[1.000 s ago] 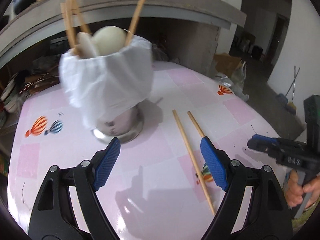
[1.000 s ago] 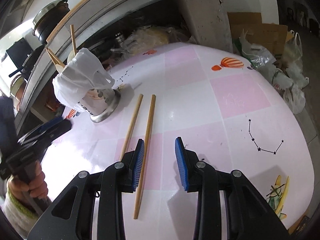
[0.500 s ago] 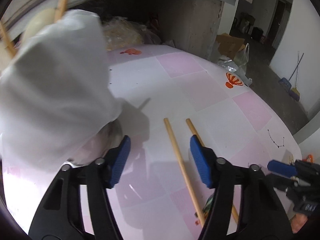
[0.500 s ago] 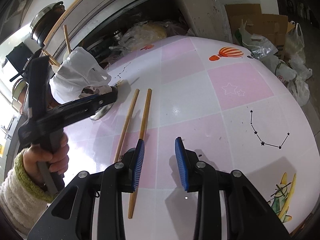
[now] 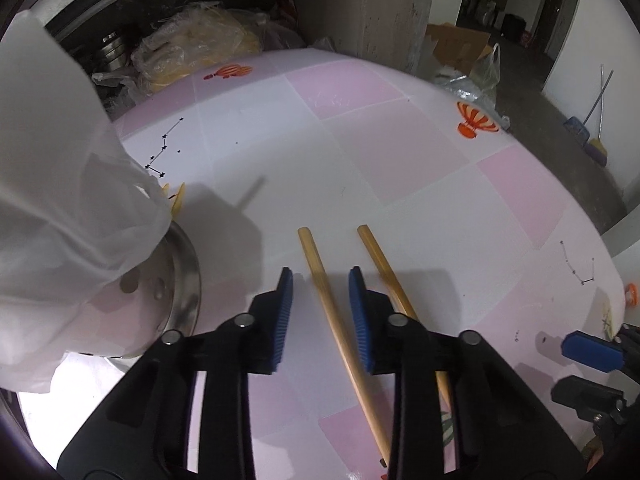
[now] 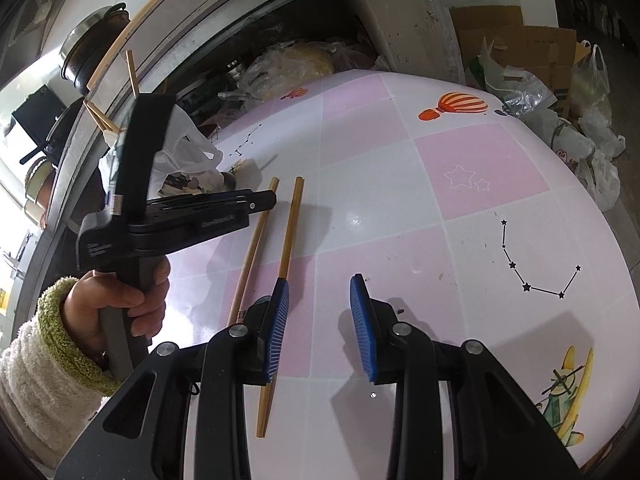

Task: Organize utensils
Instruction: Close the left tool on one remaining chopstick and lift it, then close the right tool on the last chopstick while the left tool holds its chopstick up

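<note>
- The left tool (image 5: 320, 300) points steeply down at the desk (image 5: 400, 152), and its blue pads (image 5: 282, 320) have just been closing in. One chopstick (image 5: 332, 312) lies between them, but a gap shows on both sides of it (the pads do not press on the wood yet).
- That chopstick lies flat on the desk, its near end running back under the tool's frame. A second chopstick (image 5: 380, 264) lies just beside it, to the right of the right pad and roughly parallel; it passes under the tool's right finger.
- From the right wrist view the same pair shows as two long sticks side by side: the left chopstick (image 6: 248, 264) and the right one (image 6: 286, 248), their far ends near the left tool's tip.
- The right tool (image 6: 318, 312) hovers over the desk with its jaws partly apart and nothing between them. Its left pad (image 6: 278, 328) stands over the right chopstick; whether it touches it I cannot tell.
- A hand (image 6: 116, 304) in a fluffy cream sleeve (image 6: 36, 384) with a green cuff grips the left tool's handle.
- The utensil holder (image 5: 176, 280), a perforated metal cup with a white plastic bag (image 5: 60, 184) draped over it, stands at the left of the desk, near the chopsticks but apart from them. More chopsticks (image 6: 132, 72) stick up out of it.
- The desk top is white and pink squares with hot-air balloon (image 6: 456, 106) and star prints.
</note>
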The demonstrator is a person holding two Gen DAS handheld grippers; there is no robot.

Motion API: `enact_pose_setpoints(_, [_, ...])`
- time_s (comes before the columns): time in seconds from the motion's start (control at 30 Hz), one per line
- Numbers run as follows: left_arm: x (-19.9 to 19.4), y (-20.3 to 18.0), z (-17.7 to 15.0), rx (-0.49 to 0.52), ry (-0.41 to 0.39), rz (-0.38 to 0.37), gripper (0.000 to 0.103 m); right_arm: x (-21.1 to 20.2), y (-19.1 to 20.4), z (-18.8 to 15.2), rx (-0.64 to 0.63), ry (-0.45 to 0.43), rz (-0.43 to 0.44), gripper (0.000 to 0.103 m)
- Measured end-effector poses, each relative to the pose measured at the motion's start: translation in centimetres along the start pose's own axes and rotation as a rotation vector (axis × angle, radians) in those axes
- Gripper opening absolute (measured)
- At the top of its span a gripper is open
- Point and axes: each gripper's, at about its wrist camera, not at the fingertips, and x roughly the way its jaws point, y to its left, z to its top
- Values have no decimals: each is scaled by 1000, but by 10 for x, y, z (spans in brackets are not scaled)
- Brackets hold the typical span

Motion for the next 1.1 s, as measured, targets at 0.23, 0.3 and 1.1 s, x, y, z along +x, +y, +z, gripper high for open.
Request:
enact_pose_setpoints(0.23, [5, 0, 5, -17, 15, 23, 20, -2, 2, 0, 0, -3, -1, 32])
enact_pose_setpoints(0.3, [4, 0, 4, -14, 14, 27, 17, -2, 2, 0, 0, -4, -1, 32])
enact_pose_setpoints(1.1, [-51, 18, -7, -128, -112, -25, 5, -4, 3, 3, 7, -2, -3, 32])
